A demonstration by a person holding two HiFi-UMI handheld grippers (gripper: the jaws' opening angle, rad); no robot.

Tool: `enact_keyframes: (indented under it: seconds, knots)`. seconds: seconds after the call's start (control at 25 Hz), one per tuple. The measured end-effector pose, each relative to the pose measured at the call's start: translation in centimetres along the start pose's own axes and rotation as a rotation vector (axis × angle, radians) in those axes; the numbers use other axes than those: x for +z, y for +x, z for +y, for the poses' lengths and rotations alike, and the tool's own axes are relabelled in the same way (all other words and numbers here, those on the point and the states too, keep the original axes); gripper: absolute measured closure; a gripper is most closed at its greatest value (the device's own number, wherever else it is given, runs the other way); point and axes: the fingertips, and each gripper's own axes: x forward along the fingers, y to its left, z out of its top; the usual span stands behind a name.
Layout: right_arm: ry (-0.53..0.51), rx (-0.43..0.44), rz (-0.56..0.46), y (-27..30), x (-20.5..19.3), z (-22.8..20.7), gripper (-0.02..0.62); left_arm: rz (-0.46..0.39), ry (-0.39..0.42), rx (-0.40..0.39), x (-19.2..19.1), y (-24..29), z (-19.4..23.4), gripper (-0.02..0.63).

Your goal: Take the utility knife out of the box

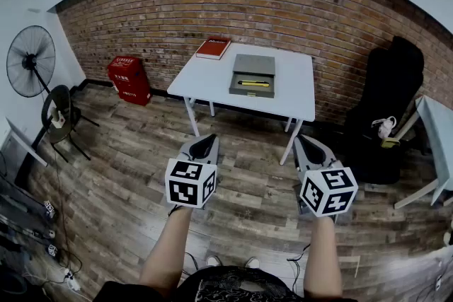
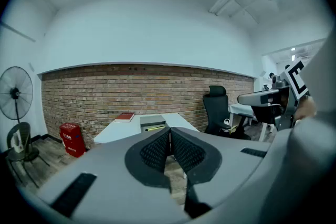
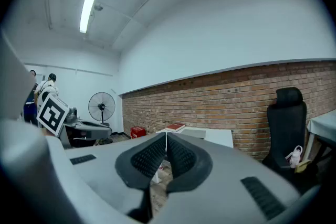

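Observation:
A grey open box sits on the white table by the brick wall, and a yellow utility knife lies inside it. The left gripper view shows the box and the knife far ahead on the table. My left gripper is shut and empty, held over the floor well short of the table. My right gripper is shut and empty too, beside the left at about the same distance. In their own views the left gripper and right gripper have pads pressed together.
A red book lies at the table's far left corner. A red box stands on the floor to the left, with a standing fan beyond. A black office chair and another white table are on the right. Cables lie at lower left.

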Motion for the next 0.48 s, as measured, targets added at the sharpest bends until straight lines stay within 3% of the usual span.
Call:
enact_keyframes:
  seconds: [0.28,0.48]
  knots:
    - [0.015,0.015,0.001,-0.1,-0.4,-2.5,0.575,0.006,-0.025,-0.033,0.1,2.4,-2.2,0.577]
    - [0.013,0.054,0.012,0.3,-0.8,-4.0,0.575,-0.002,-0.021,-0.007,0.7,4.0,-3.0,0.577]
